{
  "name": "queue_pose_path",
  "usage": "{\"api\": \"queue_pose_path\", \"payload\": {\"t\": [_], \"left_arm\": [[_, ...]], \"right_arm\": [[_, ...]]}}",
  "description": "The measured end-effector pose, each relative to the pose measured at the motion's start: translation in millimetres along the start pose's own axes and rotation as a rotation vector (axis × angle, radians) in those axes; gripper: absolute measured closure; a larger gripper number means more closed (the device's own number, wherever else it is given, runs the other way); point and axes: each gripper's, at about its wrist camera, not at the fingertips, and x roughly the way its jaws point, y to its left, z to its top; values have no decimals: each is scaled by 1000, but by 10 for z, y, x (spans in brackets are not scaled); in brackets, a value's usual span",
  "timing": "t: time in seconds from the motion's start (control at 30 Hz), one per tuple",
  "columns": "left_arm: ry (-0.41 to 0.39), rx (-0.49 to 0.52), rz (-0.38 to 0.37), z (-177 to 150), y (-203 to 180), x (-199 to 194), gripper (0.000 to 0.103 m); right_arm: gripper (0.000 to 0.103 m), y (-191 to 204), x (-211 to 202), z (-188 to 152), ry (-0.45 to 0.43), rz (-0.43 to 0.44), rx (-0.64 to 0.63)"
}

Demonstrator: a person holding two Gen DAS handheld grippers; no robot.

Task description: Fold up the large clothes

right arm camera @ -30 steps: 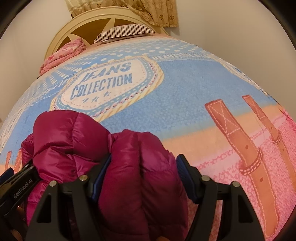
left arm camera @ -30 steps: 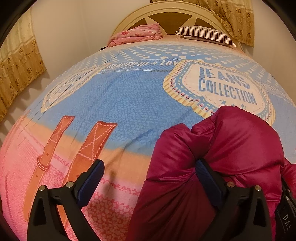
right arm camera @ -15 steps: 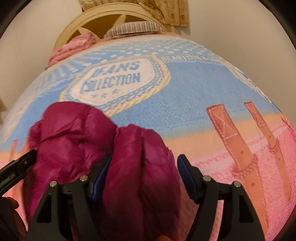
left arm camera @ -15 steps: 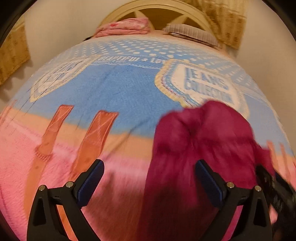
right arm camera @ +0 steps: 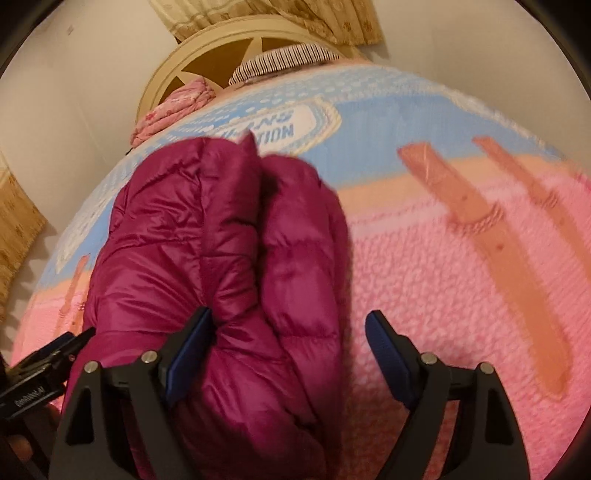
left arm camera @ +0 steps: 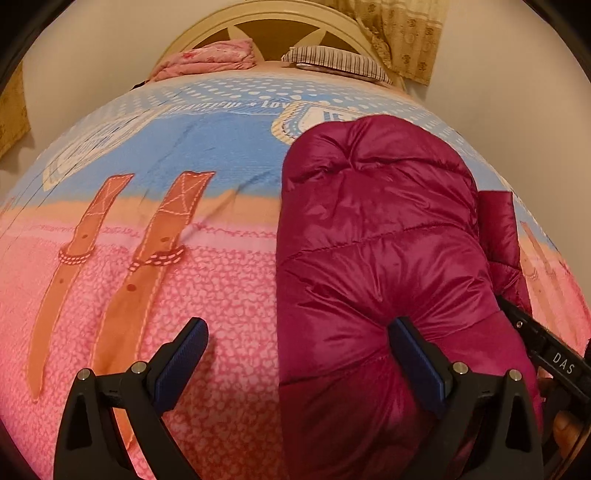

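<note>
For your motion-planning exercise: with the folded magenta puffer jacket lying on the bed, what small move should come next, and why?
Probably draw both tools back off the jacket. The right tool, just opening, and the left tool both stand open, each with one pad against the bundle, which lies folded on the bedspread.

A: Where's the jacket [left arm camera: 388, 258]?
B: On the bedspread [left arm camera: 184, 295], right half of the left wrist frame, left half in the right wrist view.
A: Behind it?
B: Folded blanket [left arm camera: 207, 61] left, pillow [left arm camera: 332, 62] right, both against the headboard [left arm camera: 266, 22], top of frame.
</note>
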Motion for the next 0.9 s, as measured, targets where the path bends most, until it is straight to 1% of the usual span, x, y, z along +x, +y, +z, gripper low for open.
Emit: {"api": "queue_pose_path", "payload": {"t": [0.1, 0.13, 0.2, 0.23, 0.27, 0.3, 0.33, 0.37, 0.4, 0.43, 0.47, 0.5, 0.53, 0.57, 0.63, 0.67, 0.73, 0.9], "left_arm": [[-9, 4, -12, -33, 1, -2, 4], [-9, 1, -18, -36, 8, -3, 4], [-7, -4, -33, -25, -5, 7, 6], [-8, 5, -40, -29, -19, -3, 12], [-9, 15, -46, -27, -45, -5, 21], [-11, 30, -53, -29, -89, -14, 26], [-16, 47, -56, -33, -148, -30, 35], [-24, 64, -53, -41, -206, -45, 40], [-28, 75, -41, -48, -242, -48, 40], [-30, 81, -36, -50, -269, -43, 43], [-26, 76, -47, -47, -271, -34, 48], [-23, 73, -58, -53, -264, -34, 50], [-25, 80, -59, -52, -268, -40, 54], [-33, 99, -53, -60, -289, -57, 63], [-63, 145, -29, -85, -348, -113, 74], [-72, 155, -19, -99, -364, -136, 78], [-82, 159, -11, -106, -373, -161, 81], [-100, 168, 7, -114, -378, -217, 86]], "right_arm": [[19, -9, -13, -44, -28, 11, -10], [24, -10, -23, -47, -31, 18, -9], [28, -6, -30, -55, -29, 40, -9], [31, 3, -37, -58, -29, 41, -12], [33, 18, -34, -56, -27, 46, -14], [35, 30, -27, -53, -23, 43, -16], [38, 58, -22, -52, -21, 31, -25], [39, 84, -22, -56, -20, 22, -35], [41, 105, -11, -59, -18, 8, -48], [42, 136, -8, -62, -17, -5, -59], [43, 164, -2, -67, -16, -15, -69], [44, 167, 2, -70, -13, -12, -67], [45, 165, 6, -73, -10, -7, -61], [46, 162, 4, -74, -9, 0, -59], [53, 158, -13, -87, -11, 13, -61], [55, 180, -29, -100, -15, 9, -72], [63, 216, -47, -106, -27, 0, -91], [69, 257, -88, -129, -43, -8, -102]]}}
